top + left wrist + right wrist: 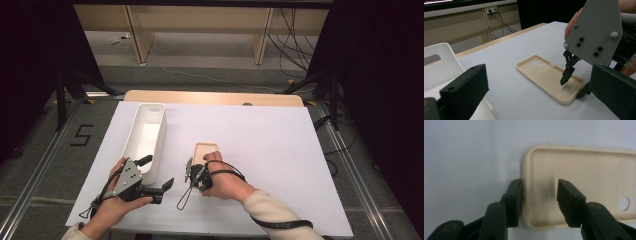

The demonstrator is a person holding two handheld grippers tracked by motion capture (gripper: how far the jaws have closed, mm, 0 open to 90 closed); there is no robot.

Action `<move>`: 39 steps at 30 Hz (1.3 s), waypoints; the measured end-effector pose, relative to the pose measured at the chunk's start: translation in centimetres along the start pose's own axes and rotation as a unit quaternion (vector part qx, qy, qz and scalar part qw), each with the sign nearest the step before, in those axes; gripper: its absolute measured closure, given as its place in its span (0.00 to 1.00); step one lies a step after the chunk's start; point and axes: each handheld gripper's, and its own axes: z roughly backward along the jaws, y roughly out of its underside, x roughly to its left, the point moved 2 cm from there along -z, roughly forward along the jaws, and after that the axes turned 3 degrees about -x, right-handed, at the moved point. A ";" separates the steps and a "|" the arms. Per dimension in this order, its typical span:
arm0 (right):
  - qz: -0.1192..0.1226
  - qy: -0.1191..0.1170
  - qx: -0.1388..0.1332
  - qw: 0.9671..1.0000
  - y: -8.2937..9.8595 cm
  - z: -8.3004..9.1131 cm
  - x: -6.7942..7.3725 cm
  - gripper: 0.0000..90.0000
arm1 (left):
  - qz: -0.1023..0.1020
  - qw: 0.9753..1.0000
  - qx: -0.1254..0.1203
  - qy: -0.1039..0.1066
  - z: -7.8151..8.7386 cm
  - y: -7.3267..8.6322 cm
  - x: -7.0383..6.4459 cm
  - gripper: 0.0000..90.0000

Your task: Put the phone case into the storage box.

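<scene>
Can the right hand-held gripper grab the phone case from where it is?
Probably yes. The right hand-held gripper is open, with one jaw outside the end wall of the phone case and the other inside it. Nothing sits between them, so closing should pinch that wall.

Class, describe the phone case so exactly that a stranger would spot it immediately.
On the white table, look right of the long white bin, under the right gripper. The phone case lies flat, hollow side up. It alone is beige, with camera holes at its far end.

A lab-like recording room: a white-covered table [260, 135] stands between black curtains [385, 75], with loose cables [295, 45] on the floor, metal floor rails [30, 185], and a taped number five [81, 135].
</scene>
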 end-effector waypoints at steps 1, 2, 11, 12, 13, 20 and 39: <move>-0.006 0.001 0.003 1.000 -0.1 0.0 0.2 0.64 | -0.001 1.000 0.000 0.000 0.0 0.0 0.0 0.02; 0.000 0.002 0.004 1.000 -0.1 0.0 0.2 0.65 | 0.000 1.000 0.000 0.000 0.0 0.0 0.0 0.02; 0.007 -0.004 0.009 1.000 -0.3 0.1 0.5 0.73 | 0.001 1.000 0.001 0.002 0.0 0.0 0.0 0.02; 0.011 -0.004 0.011 1.000 -0.3 0.1 0.5 0.74 | 0.000 1.000 0.001 0.002 0.0 0.0 0.0 0.02; 0.019 -0.005 0.009 1.000 -0.3 0.0 0.4 0.74 | 0.000 1.000 0.001 0.002 0.0 0.0 0.0 0.02; 0.033 -0.008 0.010 0.999 -0.4 0.0 0.6 0.79 | 0.001 1.000 0.000 0.001 0.0 0.0 0.0 0.02; 0.038 -0.010 0.021 0.999 -0.6 0.1 1.2 0.88 | 0.000 1.000 0.001 0.002 0.0 0.0 0.0 0.02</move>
